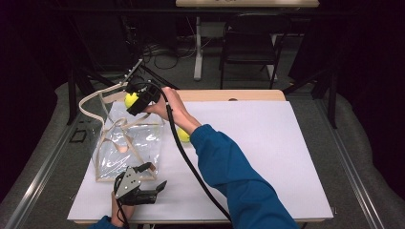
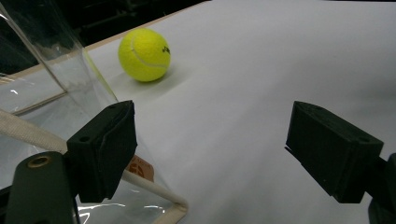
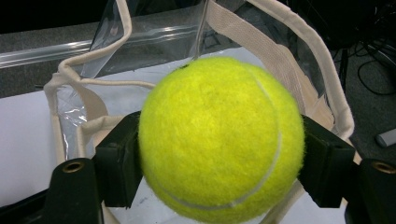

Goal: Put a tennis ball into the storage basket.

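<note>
Light falls from overhead onto the white rectangular table sheet (image 1: 267,143), which reads bright while the room around it sinks to near black. The clear plastic bag with cream fabric trim (image 1: 129,143) throws small white glints off its creases. In the left gripper view, the yellow felt tennis ball on the sheet (image 2: 144,54) casts a soft shadow, and the near black jaws are slightly soft. The high view is grainy and low in detail.
</note>
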Available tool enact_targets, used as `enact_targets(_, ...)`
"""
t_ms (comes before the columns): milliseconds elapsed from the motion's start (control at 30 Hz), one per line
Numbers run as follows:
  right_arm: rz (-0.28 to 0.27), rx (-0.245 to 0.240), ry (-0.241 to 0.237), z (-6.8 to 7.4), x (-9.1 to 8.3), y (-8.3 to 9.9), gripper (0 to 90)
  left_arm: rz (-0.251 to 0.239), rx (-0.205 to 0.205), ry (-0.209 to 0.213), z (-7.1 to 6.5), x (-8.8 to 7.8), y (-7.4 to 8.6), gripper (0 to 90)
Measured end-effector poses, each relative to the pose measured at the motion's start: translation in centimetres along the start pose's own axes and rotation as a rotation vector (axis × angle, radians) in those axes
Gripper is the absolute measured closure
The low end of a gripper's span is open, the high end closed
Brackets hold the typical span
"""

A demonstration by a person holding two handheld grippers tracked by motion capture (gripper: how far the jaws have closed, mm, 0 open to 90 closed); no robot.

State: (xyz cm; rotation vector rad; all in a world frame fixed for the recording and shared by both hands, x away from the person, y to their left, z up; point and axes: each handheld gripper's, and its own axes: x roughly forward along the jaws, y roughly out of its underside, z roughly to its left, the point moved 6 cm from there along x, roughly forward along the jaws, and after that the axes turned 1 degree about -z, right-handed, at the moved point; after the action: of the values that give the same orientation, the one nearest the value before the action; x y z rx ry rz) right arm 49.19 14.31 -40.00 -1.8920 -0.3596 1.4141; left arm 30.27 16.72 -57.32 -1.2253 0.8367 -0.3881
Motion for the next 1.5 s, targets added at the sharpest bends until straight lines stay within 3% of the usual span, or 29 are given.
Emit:
enact_targets(1000, 0.045, -0.007, 0.019, 0.2, 0.2, 0.2, 25.5, 0.0, 0.001, -0.004, 0.0, -0.1, 0.0, 15.9)
enact_targets(1233, 0.056, -0.003, 0.021, 0.2, 0.3, 0.3, 22.0, 0.0, 0.001, -0.004, 0.0, -0.1, 0.0, 15.9)
enact_targets(1467, 0.008, 0.017, 0.013, 0.0, -0.4, 0.1, 11.2, 0.0, 0.001, -0.004, 0.0, -0.1, 0.0, 15.9)
enact_targets(1500, -0.065, 0.053, -0.012, -0.3, -2.3, -0.1, 11.2, 0.0, 0.001, -0.004, 0.0, -0.1, 0.0, 15.9)
